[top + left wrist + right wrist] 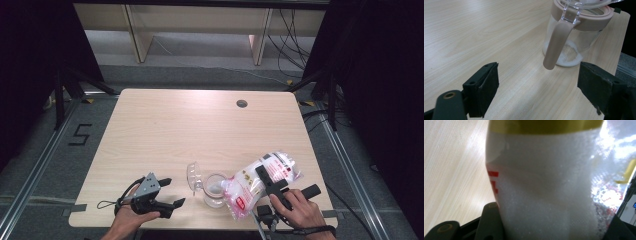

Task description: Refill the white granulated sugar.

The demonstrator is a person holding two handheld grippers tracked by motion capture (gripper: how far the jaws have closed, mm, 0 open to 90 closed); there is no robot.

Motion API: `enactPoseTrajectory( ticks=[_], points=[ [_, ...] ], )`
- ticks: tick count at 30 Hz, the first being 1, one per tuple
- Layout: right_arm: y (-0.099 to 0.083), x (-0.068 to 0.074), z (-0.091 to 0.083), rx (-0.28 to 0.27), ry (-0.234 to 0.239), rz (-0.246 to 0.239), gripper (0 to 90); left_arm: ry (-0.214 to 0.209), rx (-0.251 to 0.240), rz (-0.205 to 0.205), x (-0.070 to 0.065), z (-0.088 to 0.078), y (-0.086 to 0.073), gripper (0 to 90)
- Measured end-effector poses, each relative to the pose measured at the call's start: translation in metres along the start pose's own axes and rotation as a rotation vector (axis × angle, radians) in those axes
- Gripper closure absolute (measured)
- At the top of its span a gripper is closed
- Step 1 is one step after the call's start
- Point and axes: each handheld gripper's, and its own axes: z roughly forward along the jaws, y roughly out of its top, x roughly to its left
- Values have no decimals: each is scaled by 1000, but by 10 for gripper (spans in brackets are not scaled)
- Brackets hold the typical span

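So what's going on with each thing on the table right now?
Bag: squeezed in the right tongs, tilted with its lower end at the jar's mouth.
Jar: upright, a little white powder at the bottom.
Lid: flipped open.
Left tongs: open, holding nothing, beside the jar.

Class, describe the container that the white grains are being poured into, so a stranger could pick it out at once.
Start at the wooden table and go to its near edge, right of centre. There, between the two hand-held grippers, stands a clear jar beside the tilted bag of white grains. Its pinkish-beige rim and handle, flipped-open clear lid and thin white layer inside set it apart.
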Motion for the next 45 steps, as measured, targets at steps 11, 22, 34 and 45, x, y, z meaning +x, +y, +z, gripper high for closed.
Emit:
enactPoseTrajectory(
  ticks=[11,22,34,45],
  points=[
    [2,-1,0,-2,7,-2,522,1,4,5,0,0,0,169],
    [0,-1,-1,7,5,1,525,1,4,5,0,0,0,169],
    [0,-3,-3,11,1,-12,528,1,1,4,0,0,0,169],
    [-1,-3,-2,-1,-1,-11,532,1,-5,-2,0,0,0,169]
  ],
)
